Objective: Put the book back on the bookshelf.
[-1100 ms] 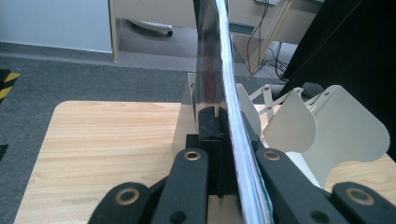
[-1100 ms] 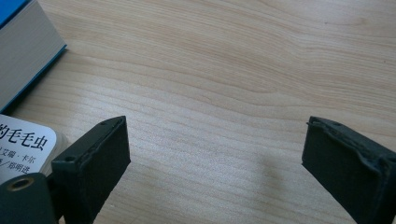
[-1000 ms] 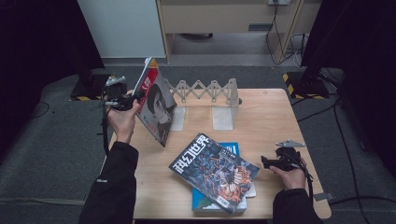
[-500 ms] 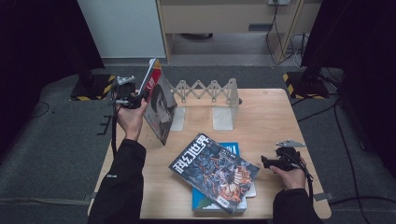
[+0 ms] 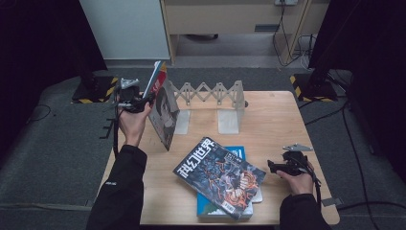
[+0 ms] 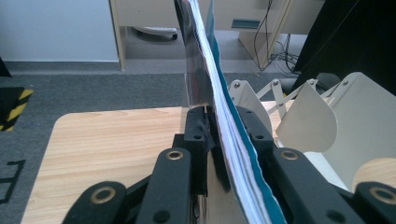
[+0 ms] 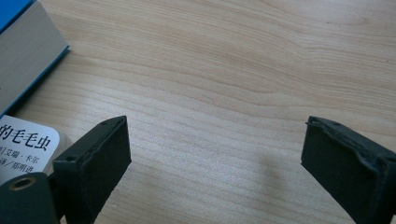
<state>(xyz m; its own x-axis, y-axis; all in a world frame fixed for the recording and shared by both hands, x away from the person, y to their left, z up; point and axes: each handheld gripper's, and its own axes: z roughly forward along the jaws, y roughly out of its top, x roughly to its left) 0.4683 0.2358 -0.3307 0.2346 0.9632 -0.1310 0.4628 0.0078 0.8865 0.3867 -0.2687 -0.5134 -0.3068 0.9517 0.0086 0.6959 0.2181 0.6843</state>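
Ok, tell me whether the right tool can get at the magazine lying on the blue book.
Probably yes. The right tool sits open on the table, beside the magazine atop the blue book, with bare wood between them.

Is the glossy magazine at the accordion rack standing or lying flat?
Standing, tilted. The glossy magazine rests on its bottom edge on the wooden table, top edge between the left gripper jaws.

Black hand-held gripper (image 6: 219,135); teal-backed magazine (image 6: 224,116); pale wood-grain table (image 7: 233,70); blue book (image 5: 237,153).
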